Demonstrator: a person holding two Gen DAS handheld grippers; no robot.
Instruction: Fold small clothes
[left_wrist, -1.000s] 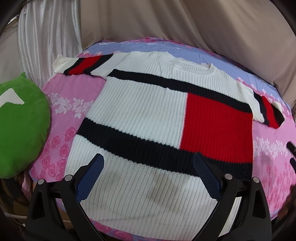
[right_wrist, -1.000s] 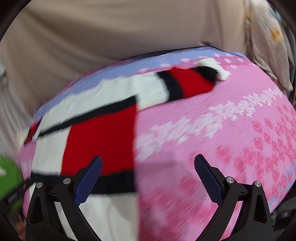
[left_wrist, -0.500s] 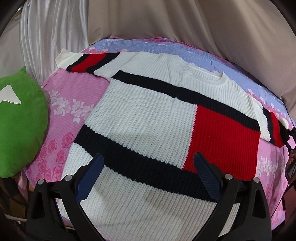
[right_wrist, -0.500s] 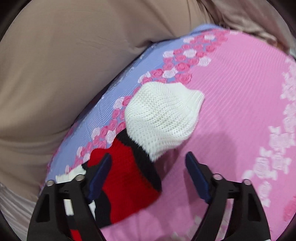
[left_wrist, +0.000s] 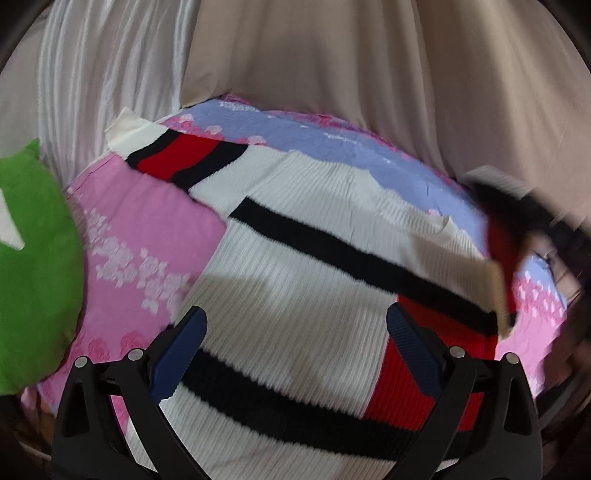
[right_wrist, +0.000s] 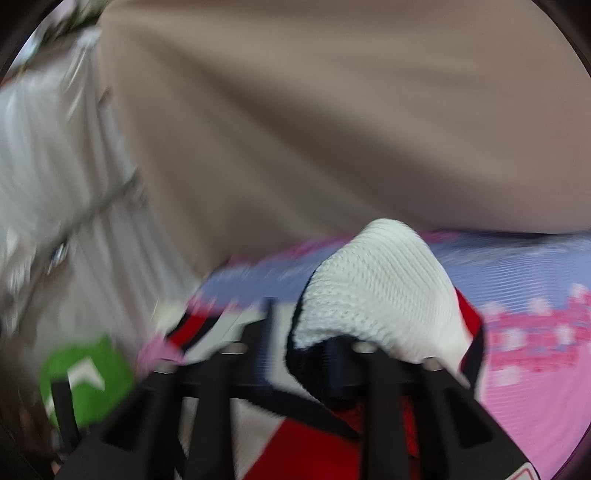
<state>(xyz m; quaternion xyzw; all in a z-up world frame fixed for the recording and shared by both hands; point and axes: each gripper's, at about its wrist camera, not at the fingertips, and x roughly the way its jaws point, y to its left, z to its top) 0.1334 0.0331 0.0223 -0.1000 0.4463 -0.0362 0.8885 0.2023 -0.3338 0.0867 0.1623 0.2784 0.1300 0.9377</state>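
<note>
A white knit sweater (left_wrist: 295, 266) with black stripes and a red block lies flat on a pink and lilac floral cloth (left_wrist: 140, 236). Its left sleeve (left_wrist: 177, 155) is spread out at the far left. My left gripper (left_wrist: 295, 354) is open and empty, hovering over the sweater's lower body. My right gripper (right_wrist: 325, 354) is shut on the right sleeve's white cuff (right_wrist: 376, 288) and holds it lifted off the cloth. In the left wrist view the lifted right sleeve (left_wrist: 498, 236) and the right gripper show blurred at the right edge.
A green cushion (left_wrist: 33, 280) lies at the left edge of the cloth, also in the right wrist view (right_wrist: 85, 373). Beige drapes (left_wrist: 369, 66) and white drapes (left_wrist: 103, 74) hang behind the surface.
My right gripper closed on the right sleeve's cuff and lifted it, swinging toward the sweater's body. My left gripper moved forward and left over the sweater, still open.
</note>
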